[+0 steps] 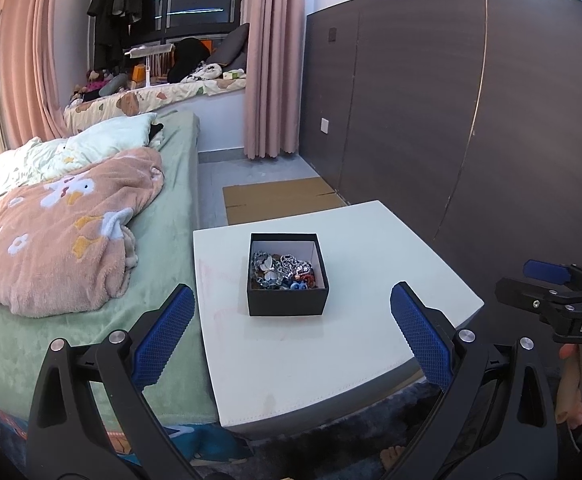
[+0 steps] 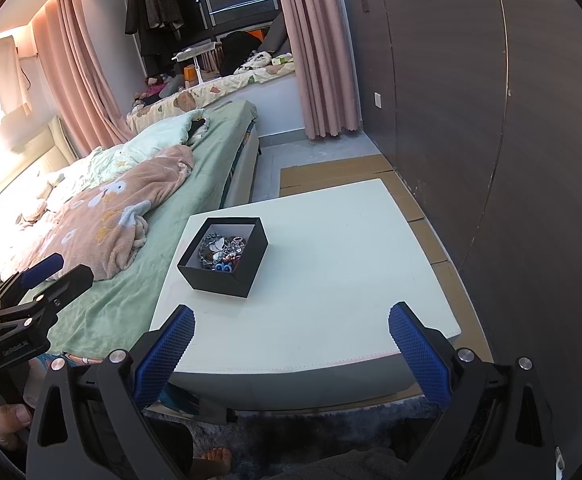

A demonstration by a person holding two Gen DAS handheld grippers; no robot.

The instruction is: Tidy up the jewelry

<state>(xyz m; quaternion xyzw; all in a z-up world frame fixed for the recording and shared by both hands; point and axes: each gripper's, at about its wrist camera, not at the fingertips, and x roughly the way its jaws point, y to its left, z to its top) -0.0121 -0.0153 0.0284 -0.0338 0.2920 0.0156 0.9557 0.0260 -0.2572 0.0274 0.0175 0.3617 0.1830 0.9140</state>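
A black open box [image 1: 287,300] stands on a white table [image 1: 371,240], holding a heap of mixed jewelry [image 1: 283,272]. It also shows in the right wrist view [image 2: 227,276] with the jewelry [image 2: 223,254] inside. My left gripper [image 1: 291,312] is open and empty, held near the table's front edge, with the box between and beyond its fingers. My right gripper [image 2: 291,336] is open and empty over the table's front edge, to the right of the box. Each gripper shows in the other's view, the right one [image 1: 547,280] and the left one [image 2: 43,276].
A bed with a green sheet [image 1: 163,216] and a pink flowered blanket [image 1: 63,224] lies against the table's left side. Flat cardboard [image 1: 283,196] lies on the floor behind the table. A dark wardrobe wall [image 1: 471,120] stands to the right. A dark rug [image 2: 331,428] lies below.
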